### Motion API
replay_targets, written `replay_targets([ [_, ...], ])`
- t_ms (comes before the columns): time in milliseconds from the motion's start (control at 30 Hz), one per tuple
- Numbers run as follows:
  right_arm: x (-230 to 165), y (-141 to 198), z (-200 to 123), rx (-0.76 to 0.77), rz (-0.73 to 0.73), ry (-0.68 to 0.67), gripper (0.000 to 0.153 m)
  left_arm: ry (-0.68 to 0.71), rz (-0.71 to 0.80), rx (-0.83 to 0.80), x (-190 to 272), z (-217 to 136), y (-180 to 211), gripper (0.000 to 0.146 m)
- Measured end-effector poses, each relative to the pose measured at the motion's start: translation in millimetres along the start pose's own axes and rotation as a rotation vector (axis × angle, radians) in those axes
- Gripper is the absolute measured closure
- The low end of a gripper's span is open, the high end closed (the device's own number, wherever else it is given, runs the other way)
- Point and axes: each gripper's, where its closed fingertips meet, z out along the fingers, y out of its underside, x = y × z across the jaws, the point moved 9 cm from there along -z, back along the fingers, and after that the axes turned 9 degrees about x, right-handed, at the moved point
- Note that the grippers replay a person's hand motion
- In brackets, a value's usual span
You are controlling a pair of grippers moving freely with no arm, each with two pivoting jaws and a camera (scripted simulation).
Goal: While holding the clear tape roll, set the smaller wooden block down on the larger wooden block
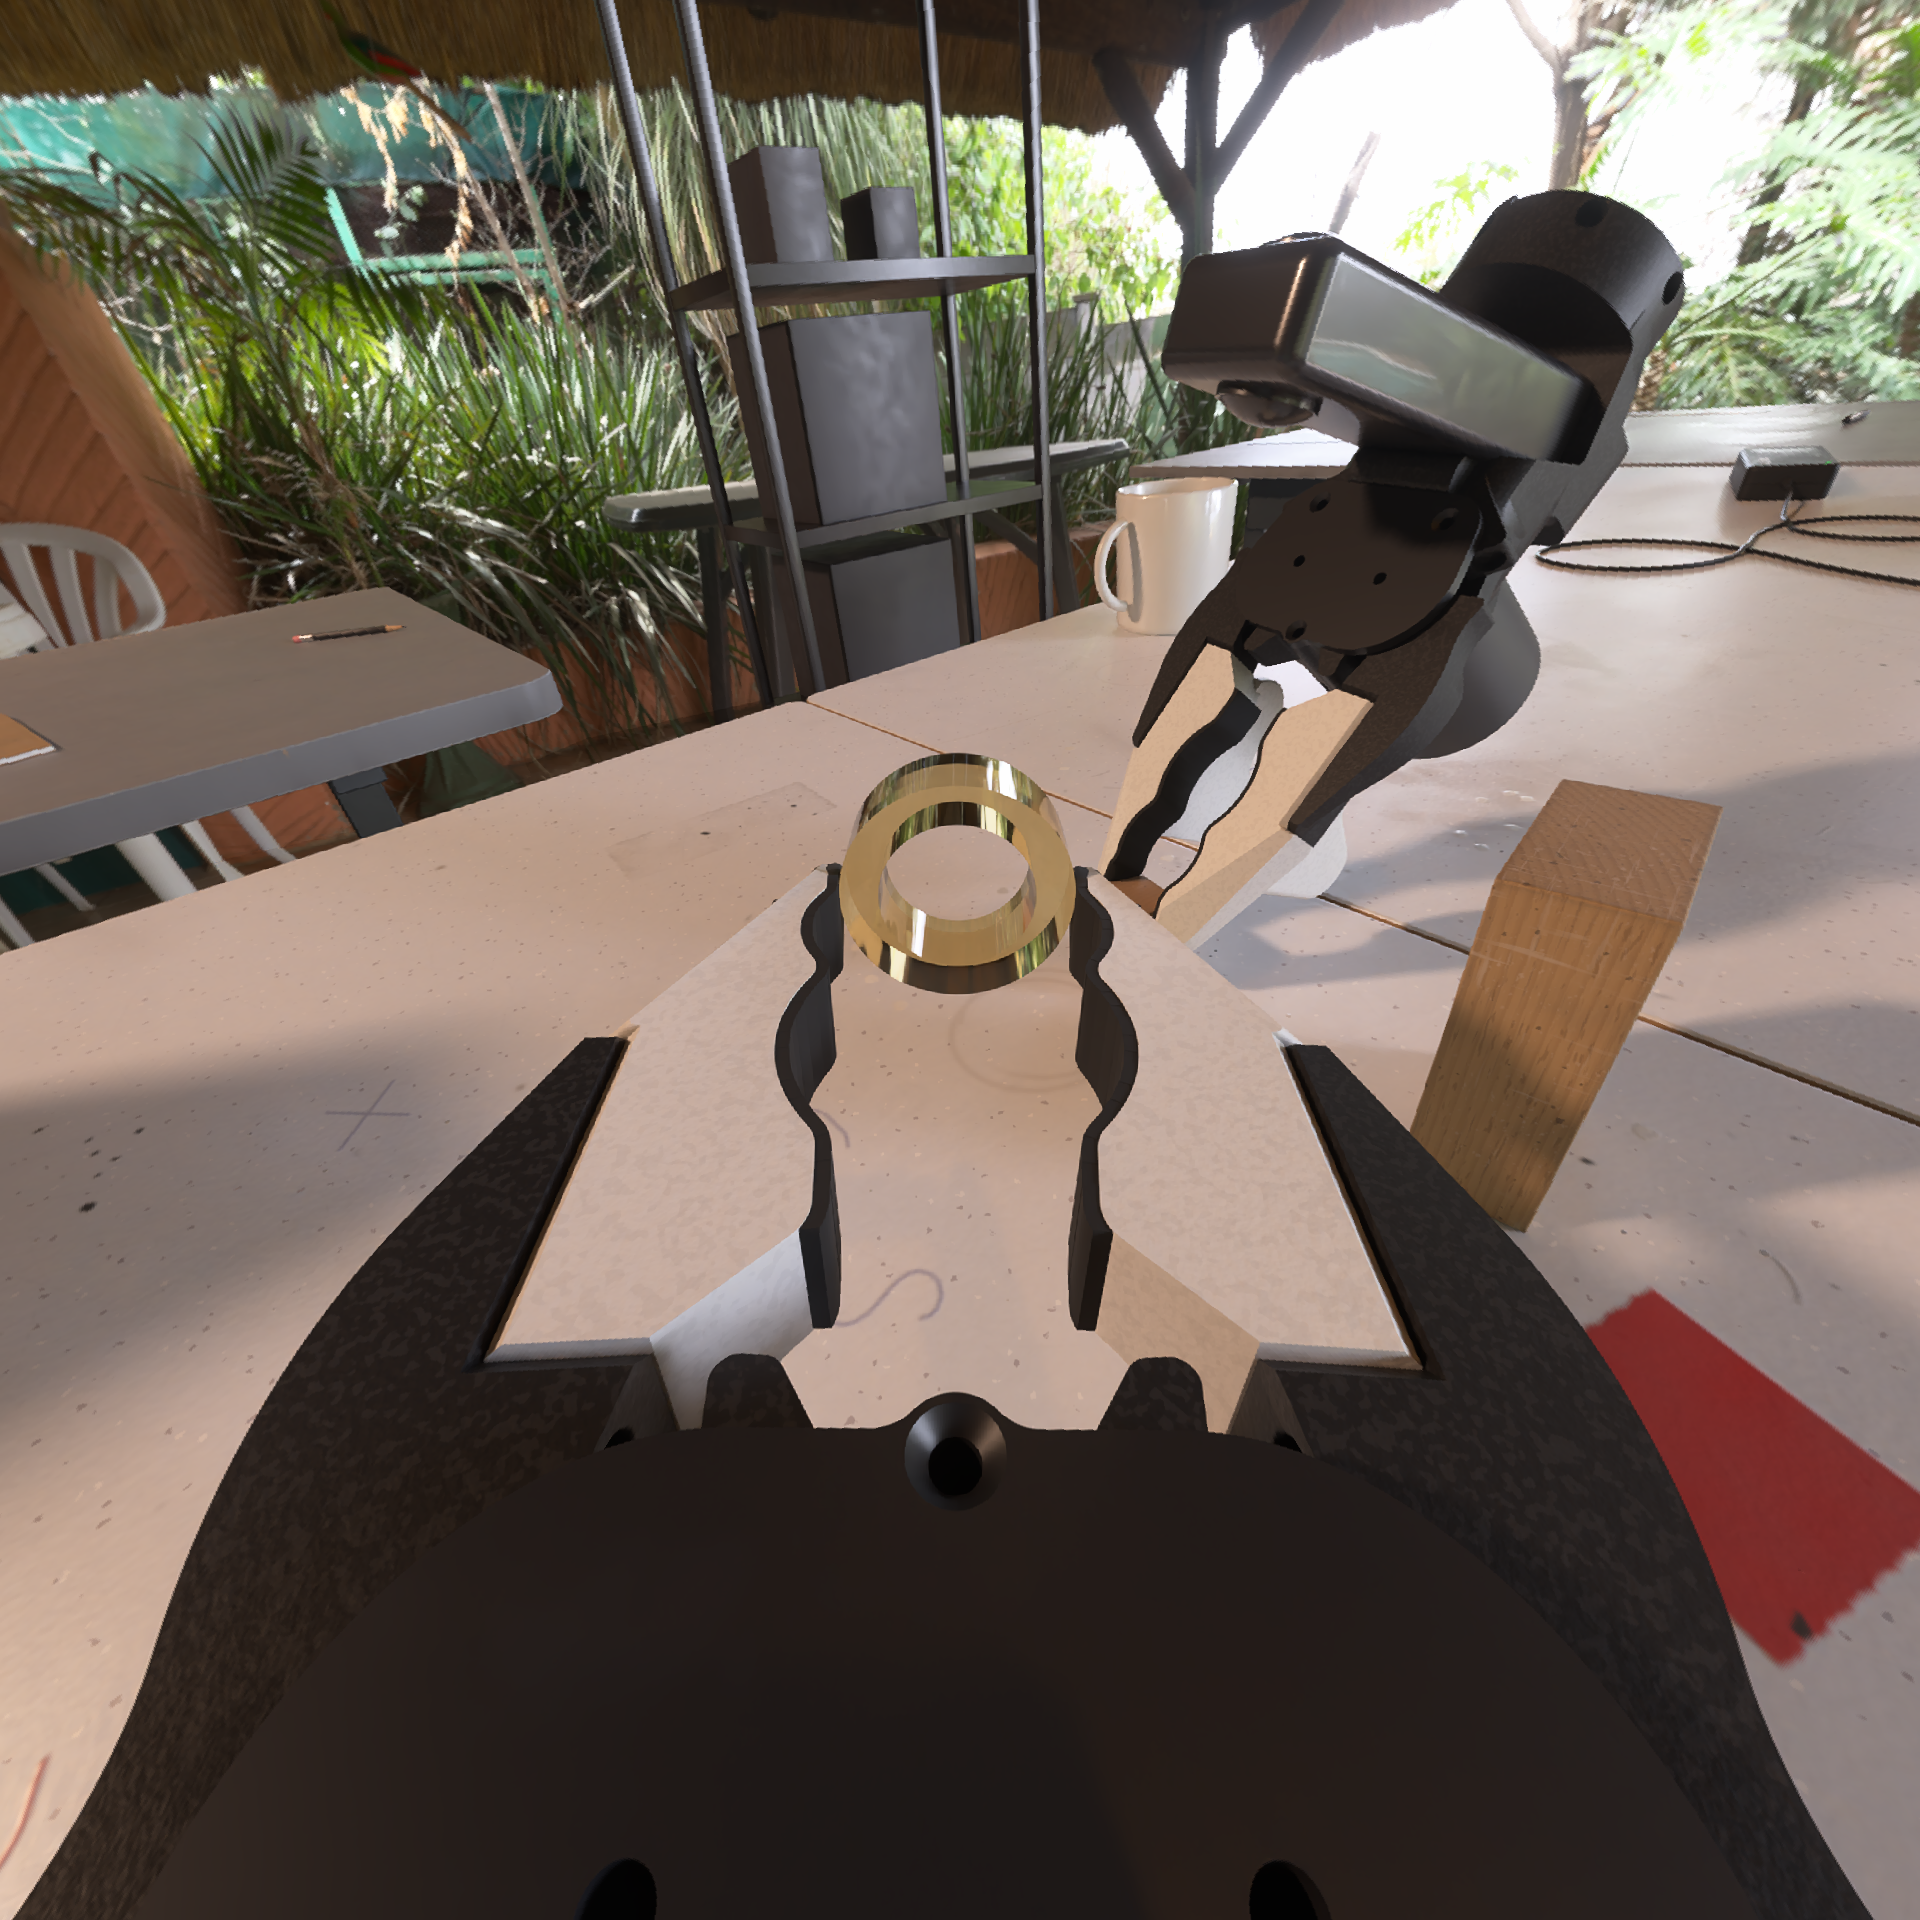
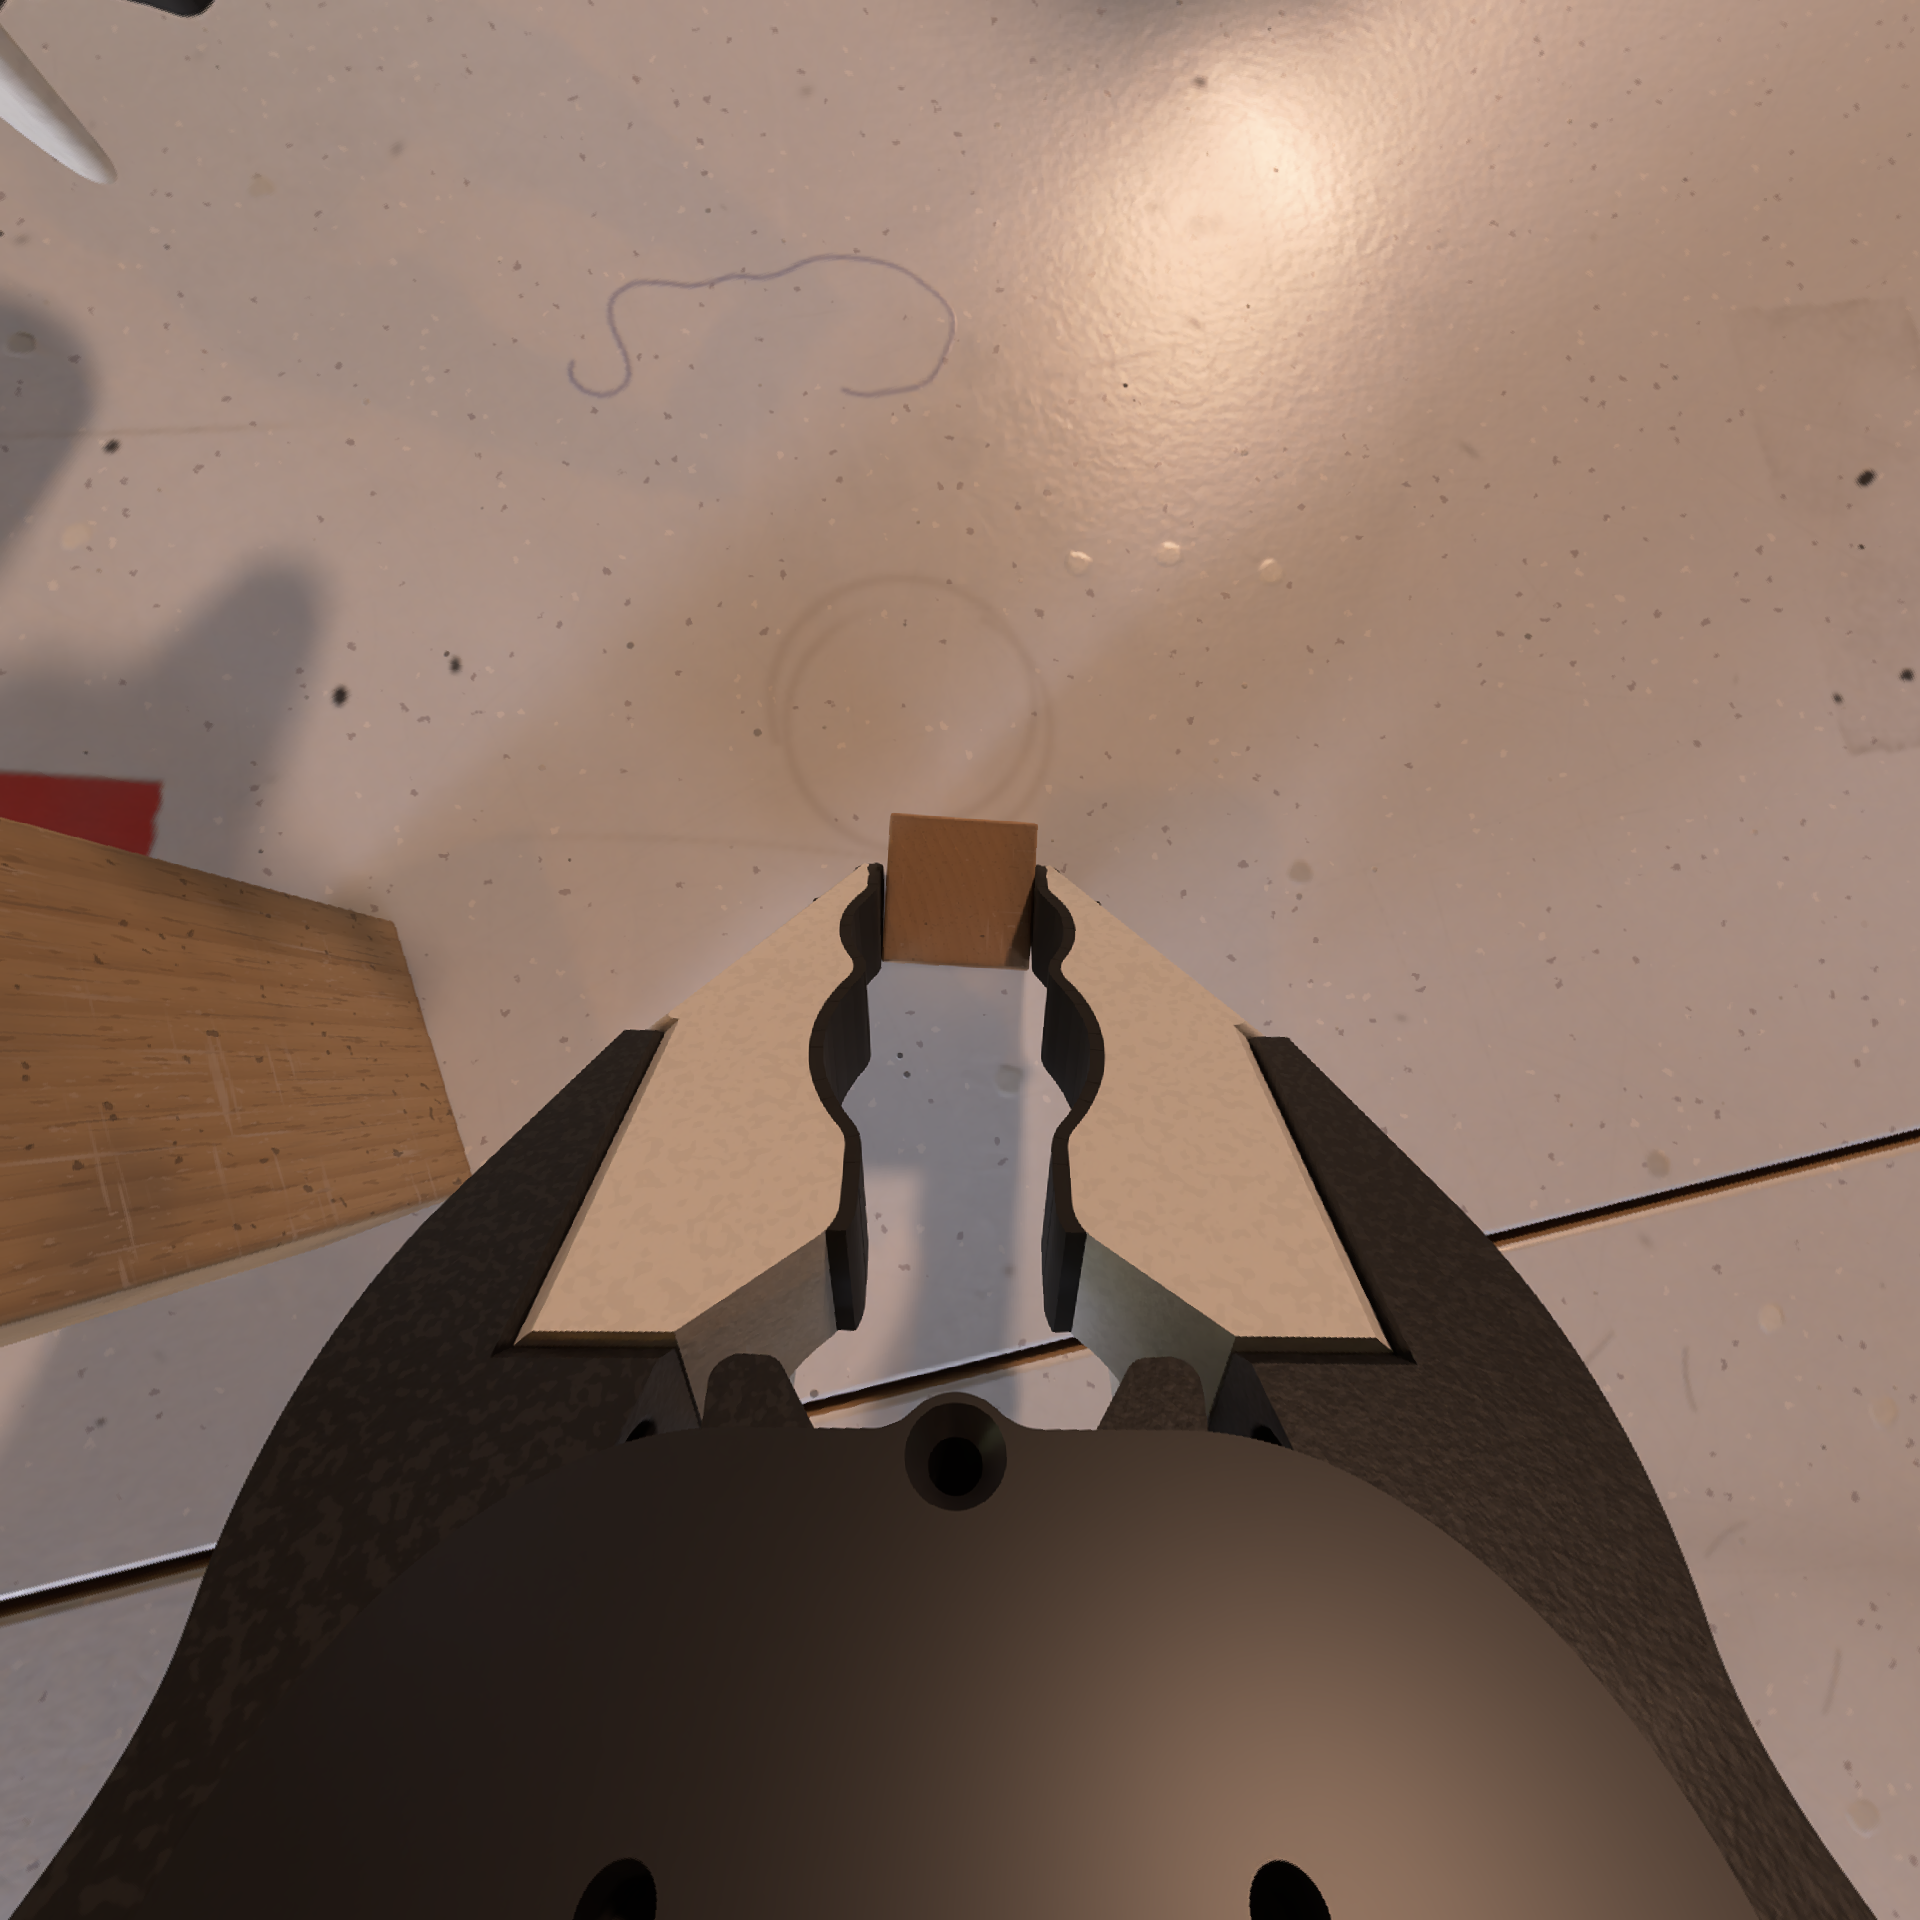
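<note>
My left gripper point(image 1: 956, 883) is shut on the clear tape roll point(image 1: 956, 873), a yellowish glossy ring held at the fingertips above the table. My right gripper point(image 2: 958, 904) is shut on the smaller wooden block point(image 2: 958, 894), a small brown cube held above the table. In the left wrist view the right gripper point(image 1: 1138, 883) points down just right of the tape roll, with a sliver of the small block point(image 1: 1141, 894) at its tips. The larger wooden block point(image 1: 1558, 997) stands upright to the right; it also shows in the right wrist view point(image 2: 197, 1081), left of my right gripper.
A white mug point(image 1: 1169, 556) stands at the back of the pale speckled table point(image 1: 416, 987). A red patch point(image 1: 1766, 1475) lies on the table at the right. A black box with a cable point(image 1: 1782, 473) sits far right. A grey side table point(image 1: 260, 686) and a metal shelf point(image 1: 852, 416) stand beyond.
</note>
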Motion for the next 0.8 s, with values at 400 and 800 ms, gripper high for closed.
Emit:
replay_targets([
  [400, -41, -46, -96, 0.179, -0.062, -0.188, 0.125, 0.005, -0.056, 0.041, -5, -4, -1, 0.103],
  [800, -91, -53, -89, 0.064, -0.207, -0.295, 0.125, 0.014, -0.057, 0.037, -5, -3, -1, 0.103],
])
